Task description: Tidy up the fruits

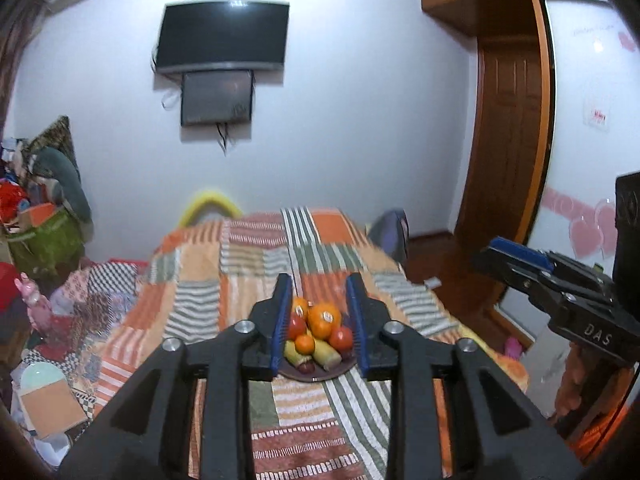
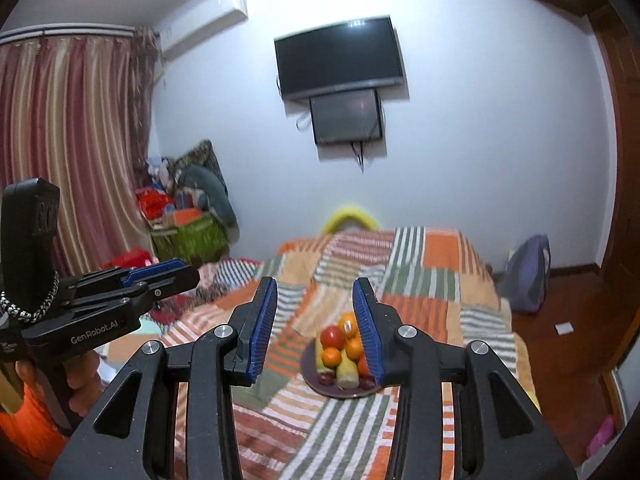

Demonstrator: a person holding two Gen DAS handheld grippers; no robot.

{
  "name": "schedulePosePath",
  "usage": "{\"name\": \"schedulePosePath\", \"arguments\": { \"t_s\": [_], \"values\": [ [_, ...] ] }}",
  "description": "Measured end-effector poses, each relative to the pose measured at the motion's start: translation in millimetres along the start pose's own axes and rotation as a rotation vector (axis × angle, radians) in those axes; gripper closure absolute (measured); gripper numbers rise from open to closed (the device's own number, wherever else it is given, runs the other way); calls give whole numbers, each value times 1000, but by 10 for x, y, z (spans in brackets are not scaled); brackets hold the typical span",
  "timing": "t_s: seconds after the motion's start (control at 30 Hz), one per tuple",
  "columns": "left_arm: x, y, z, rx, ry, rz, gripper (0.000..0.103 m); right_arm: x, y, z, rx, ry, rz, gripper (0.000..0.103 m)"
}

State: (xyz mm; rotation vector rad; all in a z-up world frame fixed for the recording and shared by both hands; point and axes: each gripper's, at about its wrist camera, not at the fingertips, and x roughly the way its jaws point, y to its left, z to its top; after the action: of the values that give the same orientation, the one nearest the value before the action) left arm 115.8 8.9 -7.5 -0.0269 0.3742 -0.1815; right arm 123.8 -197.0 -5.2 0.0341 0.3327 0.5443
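Observation:
A dark purple plate [image 1: 316, 378] [image 2: 340, 391] sits on the patchwork bed cover and holds a heap of fruit [image 1: 318, 330] [image 2: 340, 344]: oranges, round red fruits, pale yellow pieces and small dark red ones at the front. My left gripper [image 1: 319, 280] hovers above and short of the plate, open, with nothing between its blue pads. My right gripper [image 2: 314, 284] also hangs in the air before the plate, open and empty. Each gripper shows side-on in the other's view, the right gripper [image 1: 500, 252] and the left gripper [image 2: 160, 274], both held by a hand.
The bed [image 1: 248, 264] [image 2: 432, 280] fills the middle. A wall TV [image 1: 222, 34] hangs beyond it. Piled clutter and a green box [image 1: 44, 240] [image 2: 188, 236] stand left. A wooden door [image 1: 508, 132] and a backpack [image 2: 528, 272] are on the right, striped curtains [image 2: 72, 140] far left.

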Motion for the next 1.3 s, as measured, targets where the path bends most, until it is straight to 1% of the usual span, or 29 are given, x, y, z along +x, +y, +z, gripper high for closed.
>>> {"name": "schedulePosePath", "arguments": {
  "t_s": [0.03, 0.1, 0.13, 0.17, 0.2, 0.23, 0.33, 0.37, 0.4, 0.43, 0.5, 0.53, 0.6, 0.63, 0.7, 0.77, 0.83, 0.9, 1.13, 1.3],
  "values": [
    [-67, -3, 14, -1, -16, 4, 69, -59, 36, 18, -4, -18, -2, 67],
    [-196, -17, 33, 0, -47, 18, 60, -131, 79, 41, -9, -43, -4, 66],
    [-249, -23, 36, -1, -61, 27, 58, -175, 109, 50, -10, -56, -2, 64],
    [-305, -32, 41, -2, -76, 34, 54, -201, 131, 52, -10, -64, -3, 62],
    [-359, -38, 42, -3, -88, 39, 48, -236, 160, 53, -11, -78, -8, 56],
    [-416, -46, 39, -5, -100, 42, 46, -257, 168, 50, -12, -88, -13, 50],
    [-537, -82, 33, 2, -134, 57, 39, -310, 218, 43, -27, -116, -39, 48],
    [-570, -92, 28, 4, -141, 62, 34, -326, 227, 44, -30, -120, -42, 48],
    [-596, -85, 24, 2, -145, 63, 28, -336, 239, 42, -31, -127, -45, 44],
    [-614, -79, 23, 0, -149, 62, 26, -359, 249, 35, -29, -132, -49, 35],
    [-656, -74, 16, 0, -160, 66, 23, -416, 260, 25, -23, -157, -70, 28],
    [-673, -79, 11, 2, -165, 73, 22, -421, 257, 26, -22, -164, -80, 26],
    [-723, -84, 1, 3, -173, 83, 16, -443, 274, 36, -21, -165, -85, 23],
    [-736, -93, -9, 2, -176, 83, 14, -442, 272, 38, -16, -166, -87, 19],
    [-740, -83, -12, 2, -184, 83, 8, -450, 284, 34, -12, -167, -96, 15],
    [-764, -78, -21, 5, -194, 90, 5, -466, 300, 20, -13, -167, -108, 11],
    [-786, -93, -33, 12, -199, 95, 3, -480, 305, 7, -13, -170, -117, 3],
    [-797, -93, -37, 17, -200, 95, 1, -497, 305, -4, -13, -177, -127, 0],
    [-781, -92, -53, 13, -203, 90, 0, -520, 326, -18, -29, -184, -150, 0],
    [-803, -128, -64, 21, -211, 100, 0, -530, 322, -27, -28, -179, -148, 0]
  ]
}}
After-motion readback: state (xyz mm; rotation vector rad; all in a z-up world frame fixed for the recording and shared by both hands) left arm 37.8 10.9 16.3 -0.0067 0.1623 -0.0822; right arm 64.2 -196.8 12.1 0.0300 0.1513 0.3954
